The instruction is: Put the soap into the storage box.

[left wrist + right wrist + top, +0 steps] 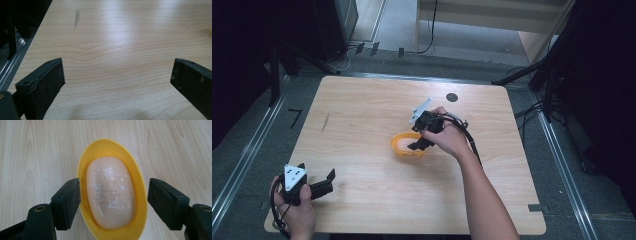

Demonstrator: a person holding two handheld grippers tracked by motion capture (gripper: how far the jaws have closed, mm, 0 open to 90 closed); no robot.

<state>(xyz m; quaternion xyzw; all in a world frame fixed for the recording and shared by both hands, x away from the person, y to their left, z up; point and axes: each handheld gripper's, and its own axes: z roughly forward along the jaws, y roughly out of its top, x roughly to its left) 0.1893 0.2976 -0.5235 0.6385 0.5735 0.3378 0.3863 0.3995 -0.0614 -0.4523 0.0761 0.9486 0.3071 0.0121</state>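
1. Soap [110,193]: one pale peach oval bar, flecked with white, is lying inside one yellow dish [142,195]; the dish is sitting on the table [362,125] a little right of centre in the high view.
2. Dish [399,149], high view: one orange-yellow oval, partly covered by the right gripper [422,140], with the soap showing as a pale patch inside it.
3. Right gripper [113,192]: its two black jaws are standing wide apart, one on each long side of the dish. The left jaw in the right gripper view is lying at the rim, contact uncertain; the other is standing clear of it. Nothing is being gripped.
4. Right hand [451,137]: it is reaching in from the lower right and holding this gripper over the dish, with one grey plate [419,110] on top and one black cable [469,137] trailing along the wrist.
5. Left gripper [319,186]: it is resting near the front left corner of the table, well apart from the dish, held by the left hand [298,207]. In the left gripper view its two jaws [117,82] are spread wide over bare wood and are holding nothing.
6. Table marks: one black dot [452,97] near the far edge and one grey streak [76,18] toward the left side.
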